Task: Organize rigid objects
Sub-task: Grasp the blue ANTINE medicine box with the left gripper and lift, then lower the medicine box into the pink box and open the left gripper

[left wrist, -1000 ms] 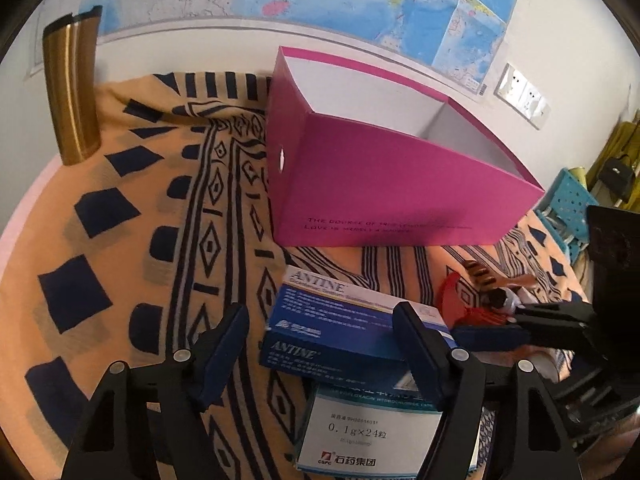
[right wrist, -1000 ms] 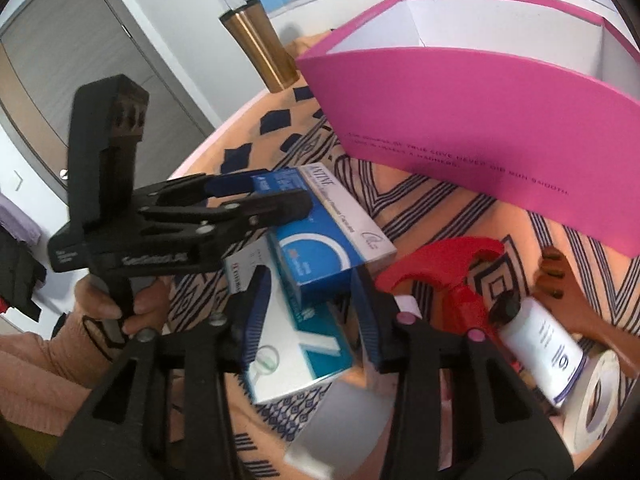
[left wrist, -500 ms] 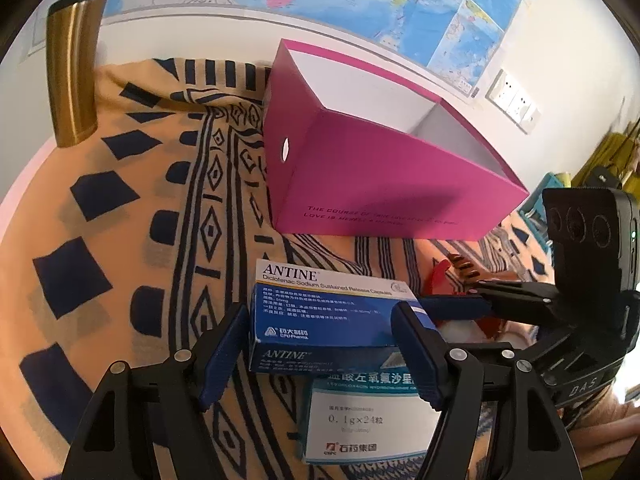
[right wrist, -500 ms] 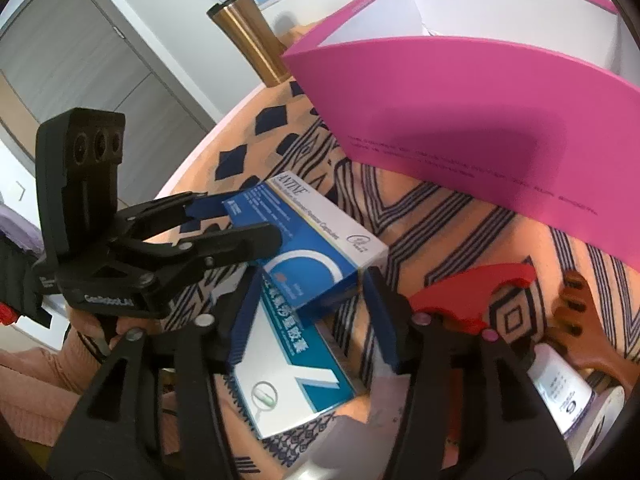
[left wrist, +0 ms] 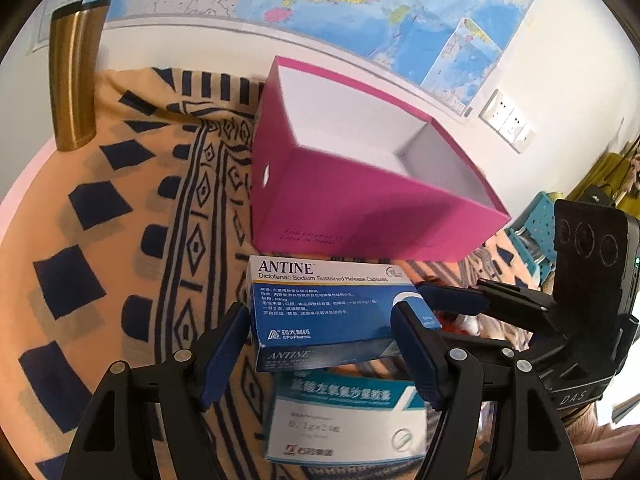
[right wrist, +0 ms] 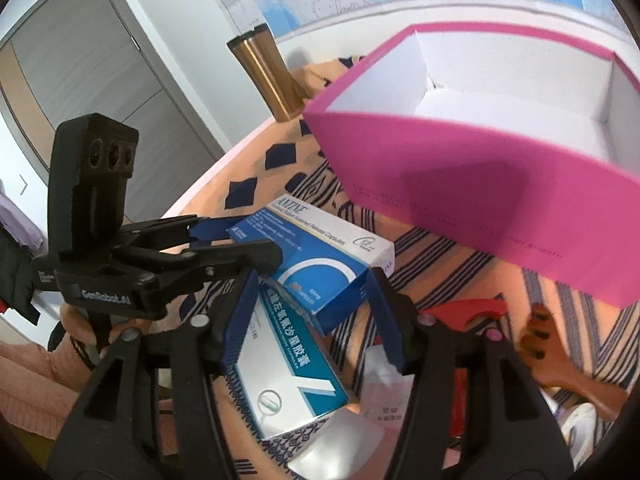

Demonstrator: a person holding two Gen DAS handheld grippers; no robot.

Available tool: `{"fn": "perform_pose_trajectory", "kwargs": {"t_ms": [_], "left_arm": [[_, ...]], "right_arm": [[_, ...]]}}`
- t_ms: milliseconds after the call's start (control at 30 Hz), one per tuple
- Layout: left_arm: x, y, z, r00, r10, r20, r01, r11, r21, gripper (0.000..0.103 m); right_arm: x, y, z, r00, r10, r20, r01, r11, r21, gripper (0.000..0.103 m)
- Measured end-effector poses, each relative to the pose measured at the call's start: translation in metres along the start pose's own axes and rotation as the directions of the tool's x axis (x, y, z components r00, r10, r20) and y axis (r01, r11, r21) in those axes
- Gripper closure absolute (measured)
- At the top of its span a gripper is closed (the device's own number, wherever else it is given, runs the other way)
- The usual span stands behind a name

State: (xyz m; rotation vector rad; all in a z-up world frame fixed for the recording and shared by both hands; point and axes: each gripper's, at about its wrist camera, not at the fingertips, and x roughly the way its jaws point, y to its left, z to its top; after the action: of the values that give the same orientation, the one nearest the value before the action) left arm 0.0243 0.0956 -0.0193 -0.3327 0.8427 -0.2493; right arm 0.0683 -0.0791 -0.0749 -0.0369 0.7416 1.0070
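Two blue pads of the left gripper (left wrist: 320, 314) are bracketing the blue ANTINE capsule box (left wrist: 328, 304) low in the left wrist frame. The left pad is lying against the box's left end and the right pad is crossing in front of its right part, so I cannot tell whether they are squeezing it. The right gripper (right wrist: 314, 280) is sitting with its jaws half spread, having just been opening. The near end of the same box is lying between its pads, and I cannot tell whether they are pressing on it.

The ANTINE box is running its long axis left to right across the left wrist frame, its printed face tilting toward the camera and the brand name along the upper edge. In the right wrist frame that axis is slanting from upper left to lower right. It is resting partly on a teal-and-white medicine box (left wrist: 344, 420) below it.

Just above both, an open magenta cardboard box (left wrist: 360, 216) with a white inside is standing on the orange patterned cloth (left wrist: 120, 240). A gold tumbler (left wrist: 74, 80) is standing at upper left under the wall map (left wrist: 360, 0). A red plastic piece (right wrist: 468, 308) is lying at lower right.
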Motion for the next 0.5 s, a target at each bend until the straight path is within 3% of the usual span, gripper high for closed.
{"fn": "perform_pose_trajectory", "kwargs": {"t_ms": [500], "left_arm": [[-0.028,-0.05,0.054,0.989,-0.04,0.143,0.023,0.993,0.115,0.029]], "right_arm": [[-0.067,0.006,0.031,0.983,-0.058,0.173,0.076,0.992,-0.099,0.045]]}}
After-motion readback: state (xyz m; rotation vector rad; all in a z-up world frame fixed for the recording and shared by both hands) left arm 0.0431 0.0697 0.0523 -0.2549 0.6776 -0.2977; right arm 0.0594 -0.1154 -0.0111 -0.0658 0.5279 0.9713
